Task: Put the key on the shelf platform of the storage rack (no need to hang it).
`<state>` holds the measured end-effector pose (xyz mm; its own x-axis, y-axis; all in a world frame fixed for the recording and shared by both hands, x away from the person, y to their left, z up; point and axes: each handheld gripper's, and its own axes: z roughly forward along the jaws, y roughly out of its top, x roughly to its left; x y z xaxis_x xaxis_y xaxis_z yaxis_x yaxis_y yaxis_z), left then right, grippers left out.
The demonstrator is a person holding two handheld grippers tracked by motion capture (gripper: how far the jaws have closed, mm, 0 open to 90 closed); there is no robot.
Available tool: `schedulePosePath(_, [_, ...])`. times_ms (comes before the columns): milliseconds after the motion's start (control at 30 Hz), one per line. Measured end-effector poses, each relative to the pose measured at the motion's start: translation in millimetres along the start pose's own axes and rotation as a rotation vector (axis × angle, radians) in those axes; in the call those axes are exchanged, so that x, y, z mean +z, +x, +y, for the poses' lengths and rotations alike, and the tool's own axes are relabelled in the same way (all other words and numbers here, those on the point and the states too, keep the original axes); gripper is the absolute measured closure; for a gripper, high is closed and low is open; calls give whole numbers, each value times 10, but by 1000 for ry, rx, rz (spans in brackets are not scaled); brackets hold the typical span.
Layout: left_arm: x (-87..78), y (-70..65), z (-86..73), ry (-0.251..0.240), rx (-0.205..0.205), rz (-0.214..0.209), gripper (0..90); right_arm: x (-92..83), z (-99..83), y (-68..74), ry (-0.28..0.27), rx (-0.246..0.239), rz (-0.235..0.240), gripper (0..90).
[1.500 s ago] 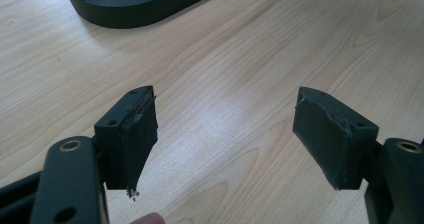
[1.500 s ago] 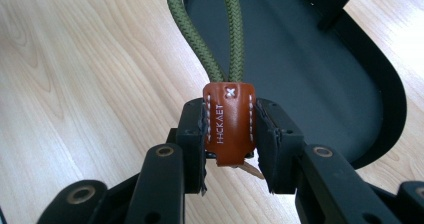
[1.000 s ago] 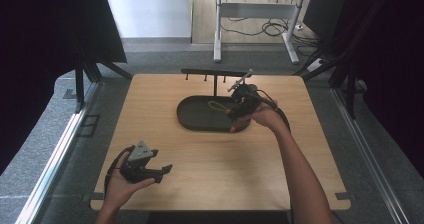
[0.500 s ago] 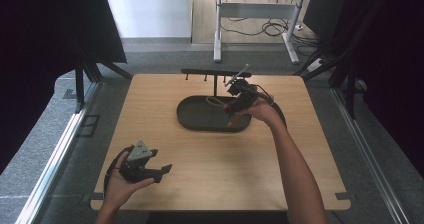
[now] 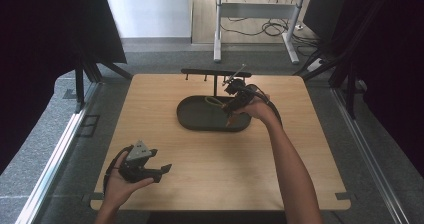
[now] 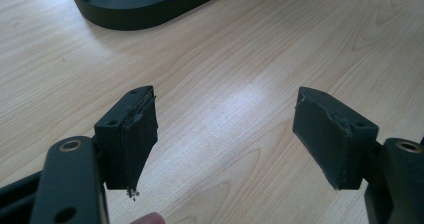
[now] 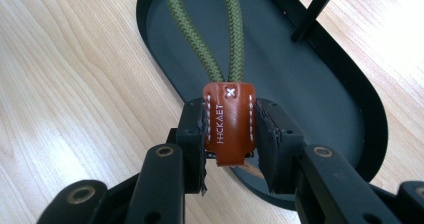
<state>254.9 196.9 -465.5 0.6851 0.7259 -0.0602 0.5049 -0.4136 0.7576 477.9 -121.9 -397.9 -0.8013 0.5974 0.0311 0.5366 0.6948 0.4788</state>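
High view, lower left of the frame: the left gripper [image 5: 162, 170] rests in a person's hand at the near edge of the pale wooden table [image 5: 150, 114]. Its own view shows the jaws spread wide with nothing between them, bare wood beneath.

Farther up, at centre frame, lies a black oval metal tray [image 5: 192, 116] with a thin black post rising to a black hanging bar with small pegs [image 5: 205, 73]. The right gripper [image 5: 235, 98] hovers over the tray's right end, held by a hand at the end of a long forearm coming in from the bottom edge.

Right gripper view, lower centre: the jaws are closed tight on a brown stitched leather tab [image 7: 229, 121]. From its top an olive-green braided cord loop [image 7: 206, 29] runs toward the upper edge, above the tray floor [image 7: 300, 84]. The post [image 7: 315, 11] stands at upper right.

This looks like the carrying step: the keychain loop is gripped by its tab and raised over the tray, probably on its way to a peg. The next move likely calls for lifting the loop higher and threading its open end over a peg before letting go.
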Motion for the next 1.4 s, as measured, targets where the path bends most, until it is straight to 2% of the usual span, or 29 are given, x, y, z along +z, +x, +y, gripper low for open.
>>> schedulePosePath(433, [18,13,-9,6,1,-7,261,209,98,-95,8,3,-3,670])
schedulePosePath(567, [43,-11,1,12,13,-16,261,292,68,-132,10,9,-1,670])
schedulePosePath(867, [55,-20,1,16,11,-16,261,430,-28,-172,9,14,-10,669])
schedulePosePath(1033, [71,-31,0,21,13,-16,260,543,-75,-171,29,-2,-38,668])
schedulePosePath(1267, [63,-15,-4,23,12,-15,261,679,-124,-168,54,-8,-45,661])
schedulePosePath(1400, [72,-14,-7,27,14,-13,261,703,-134,-158,60,-3,-56,615])
